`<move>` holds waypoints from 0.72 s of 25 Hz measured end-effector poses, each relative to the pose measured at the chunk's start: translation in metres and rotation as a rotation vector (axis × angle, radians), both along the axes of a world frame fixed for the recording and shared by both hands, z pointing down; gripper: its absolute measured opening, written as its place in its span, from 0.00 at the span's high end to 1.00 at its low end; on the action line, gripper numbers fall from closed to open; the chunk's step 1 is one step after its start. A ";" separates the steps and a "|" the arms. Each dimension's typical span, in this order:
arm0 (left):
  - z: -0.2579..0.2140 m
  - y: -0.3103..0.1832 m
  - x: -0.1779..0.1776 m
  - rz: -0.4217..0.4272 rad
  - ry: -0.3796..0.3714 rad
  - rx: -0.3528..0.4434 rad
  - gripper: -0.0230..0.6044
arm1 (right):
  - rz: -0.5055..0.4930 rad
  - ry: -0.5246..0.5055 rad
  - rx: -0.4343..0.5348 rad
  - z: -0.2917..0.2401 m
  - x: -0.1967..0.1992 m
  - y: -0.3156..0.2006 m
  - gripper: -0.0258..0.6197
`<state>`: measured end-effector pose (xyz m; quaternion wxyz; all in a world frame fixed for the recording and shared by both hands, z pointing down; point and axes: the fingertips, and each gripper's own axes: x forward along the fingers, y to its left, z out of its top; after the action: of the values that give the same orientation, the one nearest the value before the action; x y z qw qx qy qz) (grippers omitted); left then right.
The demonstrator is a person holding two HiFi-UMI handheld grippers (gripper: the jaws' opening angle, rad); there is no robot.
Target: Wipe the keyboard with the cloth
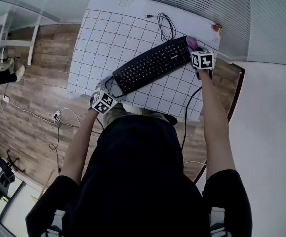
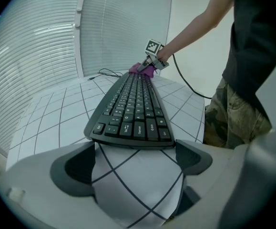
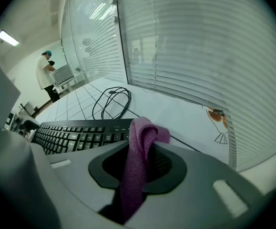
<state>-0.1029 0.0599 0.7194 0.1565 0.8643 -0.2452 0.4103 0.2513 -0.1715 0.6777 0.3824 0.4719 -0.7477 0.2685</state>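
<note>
A black keyboard lies slantwise on the white gridded table. My left gripper is at its near left end. In the left gripper view, that gripper is open, and the short end of the keyboard lies just beyond the fingertips, with only table between them. My right gripper is at the keyboard's far right end, shut on a purple cloth. In the right gripper view, the cloth sticks up out of the closed gripper beside the keyboard.
A coiled black cable lies on the table behind the keyboard. A window wall with blinds runs close along the far table edge. A small drawing marks the far right corner. A person stands far off.
</note>
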 end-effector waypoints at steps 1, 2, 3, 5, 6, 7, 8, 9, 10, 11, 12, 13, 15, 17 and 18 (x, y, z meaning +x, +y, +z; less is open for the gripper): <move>0.000 0.000 0.000 0.000 0.001 0.000 0.16 | 0.012 0.001 0.002 0.000 -0.001 0.001 0.82; -0.001 0.000 0.000 0.000 0.002 0.000 0.16 | 0.017 0.007 0.002 0.000 -0.001 0.001 0.82; -0.001 0.000 0.000 0.000 0.003 0.001 0.16 | 0.015 0.016 0.002 0.000 -0.003 0.002 0.82; 0.000 0.000 -0.001 -0.001 0.004 0.003 0.16 | 0.001 0.037 0.002 0.001 -0.007 0.004 0.82; 0.000 0.000 -0.001 -0.001 0.004 0.003 0.16 | -0.004 0.043 0.003 0.001 -0.010 0.005 0.82; 0.000 0.000 -0.001 -0.002 0.005 0.003 0.16 | -0.003 0.048 0.006 0.001 -0.012 0.006 0.82; 0.000 0.000 0.000 -0.002 0.006 0.004 0.16 | 0.002 0.053 0.009 0.001 -0.014 0.007 0.82; 0.000 0.000 0.000 -0.001 0.007 0.004 0.16 | 0.011 0.058 0.012 0.001 -0.014 0.008 0.82; 0.000 0.000 0.000 -0.001 0.007 0.004 0.16 | 0.020 0.064 0.014 0.001 -0.014 0.008 0.82; 0.000 0.000 0.000 0.000 0.007 0.004 0.16 | 0.027 0.069 0.015 0.001 -0.014 0.009 0.82; 0.000 0.000 0.000 0.000 0.006 0.002 0.16 | 0.033 0.073 0.015 0.001 -0.015 0.009 0.82; 0.000 0.000 -0.001 -0.001 0.006 0.001 0.16 | 0.036 0.075 0.015 0.002 -0.015 0.009 0.82; 0.000 0.000 -0.001 -0.001 0.007 0.001 0.16 | 0.039 0.075 0.014 0.001 -0.017 0.010 0.82; -0.001 0.000 -0.001 0.001 0.008 0.004 0.16 | 0.034 0.074 0.008 0.001 -0.020 0.013 0.82; 0.000 0.000 0.000 0.000 0.008 0.004 0.16 | 0.027 0.075 0.006 0.001 -0.022 0.015 0.82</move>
<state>-0.1034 0.0602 0.7190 0.1557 0.8664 -0.2452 0.4062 0.2291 -0.1569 0.6791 0.4050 0.4927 -0.7272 0.2537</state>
